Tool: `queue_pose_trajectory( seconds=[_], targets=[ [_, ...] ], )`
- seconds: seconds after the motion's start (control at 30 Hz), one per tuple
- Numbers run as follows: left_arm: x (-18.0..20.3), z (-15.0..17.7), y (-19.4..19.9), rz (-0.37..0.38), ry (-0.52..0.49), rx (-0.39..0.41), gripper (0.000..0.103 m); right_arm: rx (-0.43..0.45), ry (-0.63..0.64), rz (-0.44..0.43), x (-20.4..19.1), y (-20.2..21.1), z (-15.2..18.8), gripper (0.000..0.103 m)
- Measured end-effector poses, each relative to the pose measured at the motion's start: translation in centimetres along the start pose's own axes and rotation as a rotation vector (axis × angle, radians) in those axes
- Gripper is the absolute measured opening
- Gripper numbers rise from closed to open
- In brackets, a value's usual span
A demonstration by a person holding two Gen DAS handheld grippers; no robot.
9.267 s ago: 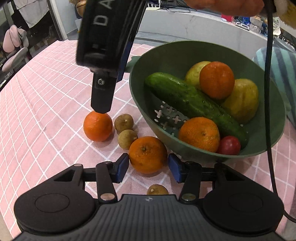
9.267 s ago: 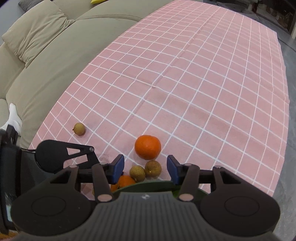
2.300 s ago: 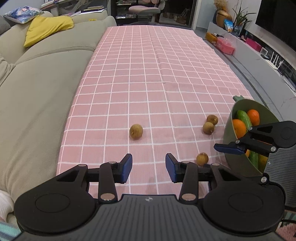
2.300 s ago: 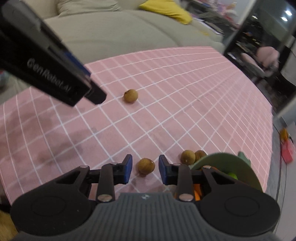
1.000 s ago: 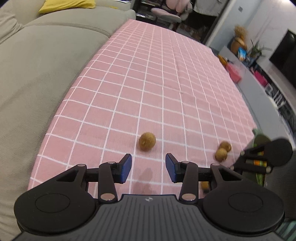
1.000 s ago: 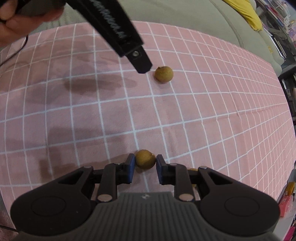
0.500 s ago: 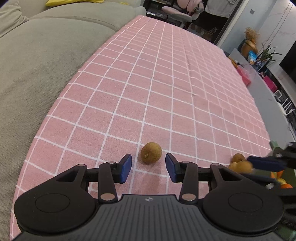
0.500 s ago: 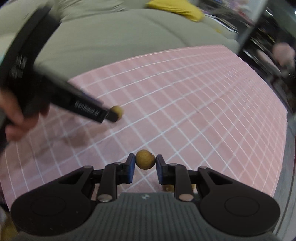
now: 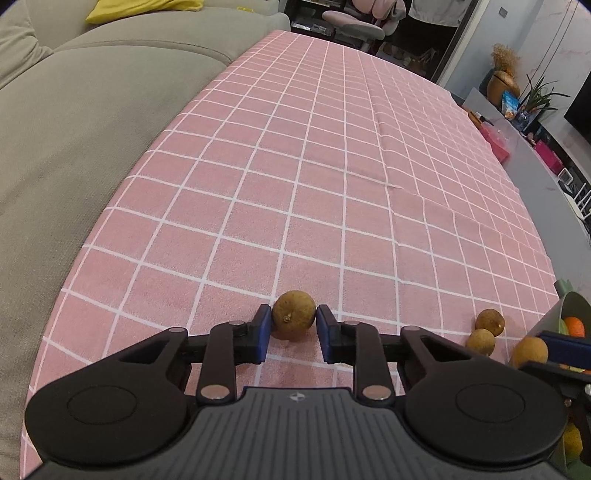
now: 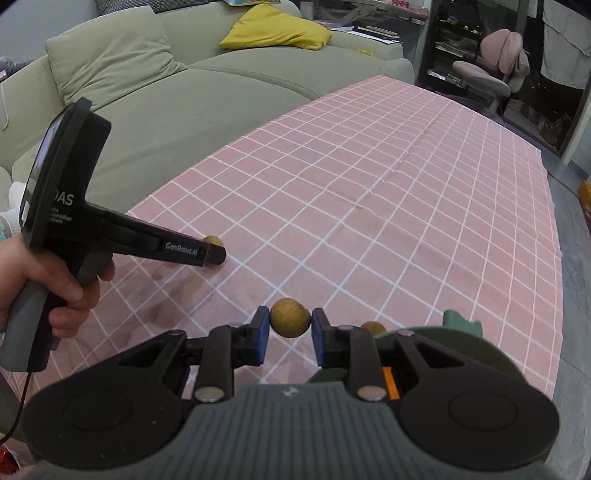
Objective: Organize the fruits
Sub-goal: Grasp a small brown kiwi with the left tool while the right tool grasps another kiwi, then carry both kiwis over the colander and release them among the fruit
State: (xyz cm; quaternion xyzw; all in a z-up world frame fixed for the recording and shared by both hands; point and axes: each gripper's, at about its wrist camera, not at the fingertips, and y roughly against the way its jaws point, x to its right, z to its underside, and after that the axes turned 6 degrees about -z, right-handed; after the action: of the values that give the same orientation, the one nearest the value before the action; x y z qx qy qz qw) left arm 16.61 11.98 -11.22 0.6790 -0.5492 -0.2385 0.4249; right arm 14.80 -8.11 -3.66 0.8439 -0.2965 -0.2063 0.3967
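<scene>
1. Left gripper: fingers closed onto a brown longan, blue pads touching both its sides. The fruit sits on the pink checked cloth covering the desk.
2. Right gripper: fingers shut on a second longan, which looks lifted off the cloth, beside the green bowl.
3. Only the left wrist view shows inside the bowl: an orange at the rim, plus two loose longans on the cloth just left of the bowl.
4. Only the right wrist view shows the person's hand around the left gripper's handle, and the sofa's yellow cushion in full.
5. In the right wrist view only one loose longan peeks out beside the bowl.
6. Count: four longans total, two gripped and two loose; one bowl; one orange visible.
</scene>
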Motion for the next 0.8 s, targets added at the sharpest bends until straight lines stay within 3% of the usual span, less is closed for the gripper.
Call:
queue_pose_trajectory(
  seconds=[0.3, 0.8],
  targets=[
    [0.6, -0.5, 2.3, 0.000, -0.017, 0.030, 0.029, 0.047, -0.071, 0.012, 0.1, 2.2, 0.7, 0.020],
    [5.2, 0.4, 11.9, 0.204, -0.095, 0.106, 0.029, 0.263, -0.223, 0.056, 0.9, 10.4, 3.2, 0.020]
  ],
)
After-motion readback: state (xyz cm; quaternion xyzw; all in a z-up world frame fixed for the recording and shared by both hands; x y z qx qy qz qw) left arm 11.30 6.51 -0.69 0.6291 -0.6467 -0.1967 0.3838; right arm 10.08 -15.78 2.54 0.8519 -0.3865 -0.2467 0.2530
